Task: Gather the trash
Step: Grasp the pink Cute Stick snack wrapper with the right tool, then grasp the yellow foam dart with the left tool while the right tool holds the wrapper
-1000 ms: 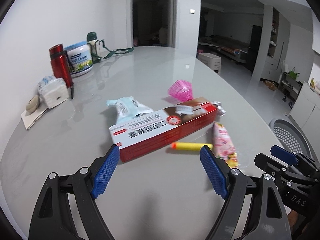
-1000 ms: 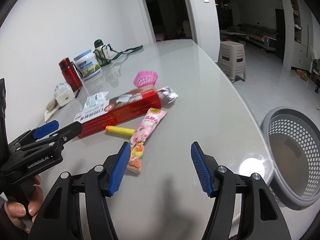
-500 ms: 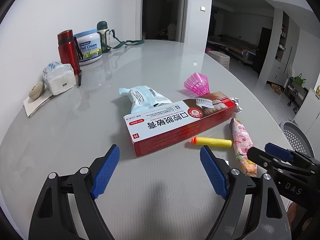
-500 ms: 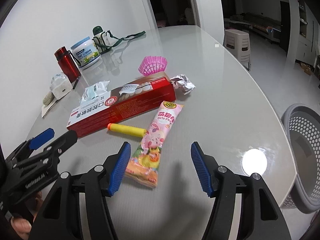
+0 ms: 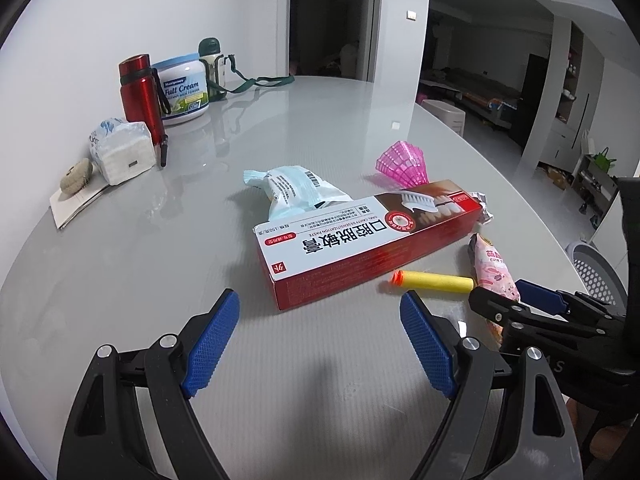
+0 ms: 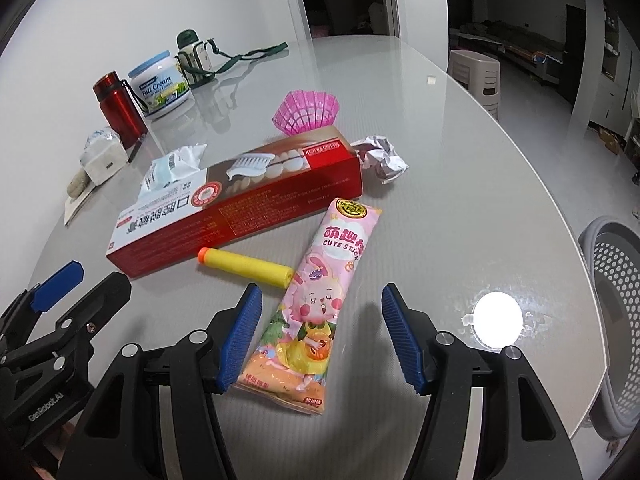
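Observation:
Trash lies on the grey table: a red toothpaste box (image 5: 368,240) (image 6: 240,208), a yellow foam dart (image 5: 432,281) (image 6: 244,266), a pink snack wrapper (image 6: 320,312) (image 5: 494,272), a light blue wrapper (image 5: 296,192) (image 6: 170,168), a pink paper cup liner (image 5: 402,162) (image 6: 306,108) and crumpled foil (image 6: 380,158). My left gripper (image 5: 320,344) is open just short of the box. My right gripper (image 6: 320,336) is open with its fingers either side of the pink wrapper's near end.
A grey perforated bin (image 6: 612,320) (image 5: 596,272) stands off the table's right edge. At the back left stand a red flask (image 5: 140,92), a milk powder tub (image 5: 182,88), a green bottle (image 5: 212,68) and a tissue pack (image 5: 124,150).
Both grippers have moved forward toward the trash. The right gripper now straddles the pink wrapper's near end; the left has come closer to the red box. Both stay open.

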